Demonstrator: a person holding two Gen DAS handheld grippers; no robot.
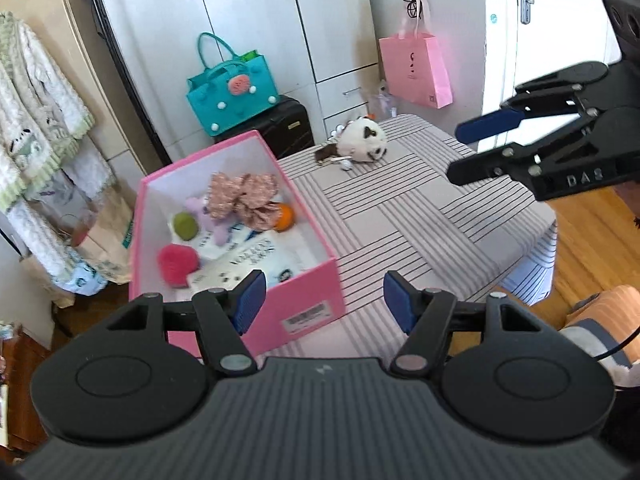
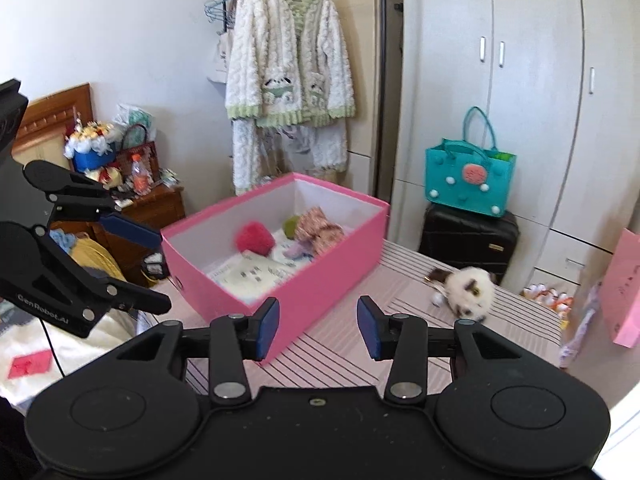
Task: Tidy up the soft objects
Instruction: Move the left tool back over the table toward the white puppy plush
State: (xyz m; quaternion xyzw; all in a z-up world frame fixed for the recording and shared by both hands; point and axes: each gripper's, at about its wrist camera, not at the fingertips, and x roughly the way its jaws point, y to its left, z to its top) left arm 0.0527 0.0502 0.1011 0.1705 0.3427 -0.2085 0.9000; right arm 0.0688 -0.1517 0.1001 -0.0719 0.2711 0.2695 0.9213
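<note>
A pink box stands on the striped tabletop. Inside it lie a red pom-pom, a green ball, a purple plush, a floral fabric bow and an orange ball on printed papers. A white-and-brown plush rests on the table beyond the box. My left gripper hovers open over the box's near corner, with nothing held. My right gripper is open and bare, beside the box and short of the plush.
A teal bag sits on a black suitcase behind the table. A pink paper bag hangs from the wardrobe. A fluffy robe hangs behind the box. Wooden floor lies past the table's right edge.
</note>
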